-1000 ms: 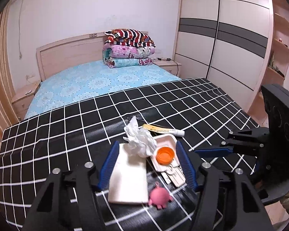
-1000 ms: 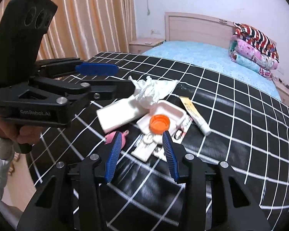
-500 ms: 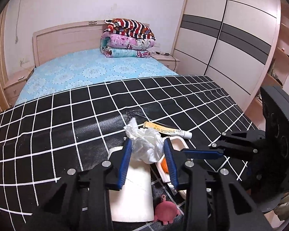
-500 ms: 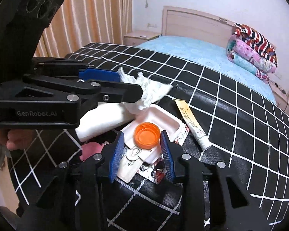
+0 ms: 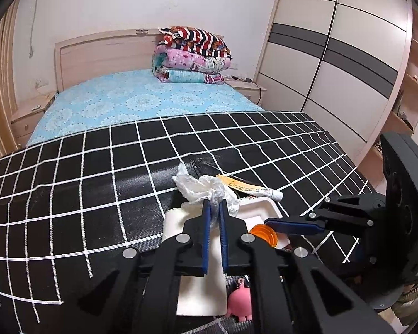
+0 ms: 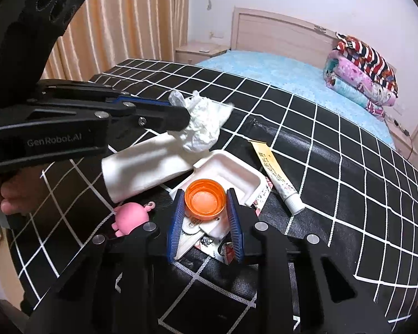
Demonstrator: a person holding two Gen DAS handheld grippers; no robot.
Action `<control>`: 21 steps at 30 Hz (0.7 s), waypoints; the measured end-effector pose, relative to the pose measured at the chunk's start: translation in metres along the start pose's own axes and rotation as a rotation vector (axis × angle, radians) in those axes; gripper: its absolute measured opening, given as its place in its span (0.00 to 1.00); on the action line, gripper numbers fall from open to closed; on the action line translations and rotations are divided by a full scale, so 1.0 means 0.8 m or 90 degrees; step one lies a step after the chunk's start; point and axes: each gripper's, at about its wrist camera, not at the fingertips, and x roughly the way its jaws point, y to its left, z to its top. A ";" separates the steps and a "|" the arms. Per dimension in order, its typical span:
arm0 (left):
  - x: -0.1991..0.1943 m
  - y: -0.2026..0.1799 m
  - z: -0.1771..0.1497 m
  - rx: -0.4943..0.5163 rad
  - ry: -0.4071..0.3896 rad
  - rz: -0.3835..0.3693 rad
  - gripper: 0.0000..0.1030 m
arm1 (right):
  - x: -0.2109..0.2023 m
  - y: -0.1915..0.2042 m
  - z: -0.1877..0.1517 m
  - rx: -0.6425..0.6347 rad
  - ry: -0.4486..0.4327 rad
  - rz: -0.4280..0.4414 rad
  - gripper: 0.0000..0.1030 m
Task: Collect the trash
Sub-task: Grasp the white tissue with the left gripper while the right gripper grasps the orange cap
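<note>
Blue pads of the left gripper (image 5: 215, 208) were pinched shut on the crumpled tissue (image 5: 202, 188), its bulk bunched beyond the tips above the white foam block (image 6: 145, 167). The right gripper (image 6: 206, 199) was closing with the orange bottle cap (image 6: 205, 199) between its pads; whether they already pressed it I could not tell. The cap sat in a white tray (image 6: 231, 168) with an ointment tube (image 6: 277, 174) just beside it and a pink toy (image 6: 129, 218) near the block, all on the black checked cover (image 6: 334, 167). Only a fold of tissue looked caught, so it could tear or slip on lifting. The round cap might squirt out sideways, or the pads could snag the tray's rim and drag it along
</note>
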 end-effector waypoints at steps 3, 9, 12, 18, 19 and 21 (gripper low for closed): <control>-0.012 -0.003 0.001 0.000 -0.010 0.003 0.06 | -0.008 0.002 0.000 0.001 -0.011 -0.002 0.29; -0.038 -0.017 0.002 0.012 -0.027 0.004 0.06 | -0.028 0.009 -0.004 -0.004 -0.026 -0.008 0.29; -0.051 -0.025 0.002 0.018 -0.036 0.006 0.06 | -0.040 0.014 -0.007 -0.005 -0.034 -0.009 0.29; -0.079 -0.045 -0.006 0.031 -0.048 0.009 0.06 | -0.066 0.023 -0.014 -0.009 -0.053 -0.009 0.29; -0.083 -0.049 -0.009 0.034 -0.050 0.010 0.06 | -0.071 0.026 -0.016 -0.009 -0.056 -0.009 0.29; -0.093 -0.058 -0.013 0.040 -0.055 0.014 0.06 | -0.081 0.030 -0.020 -0.012 -0.063 -0.009 0.29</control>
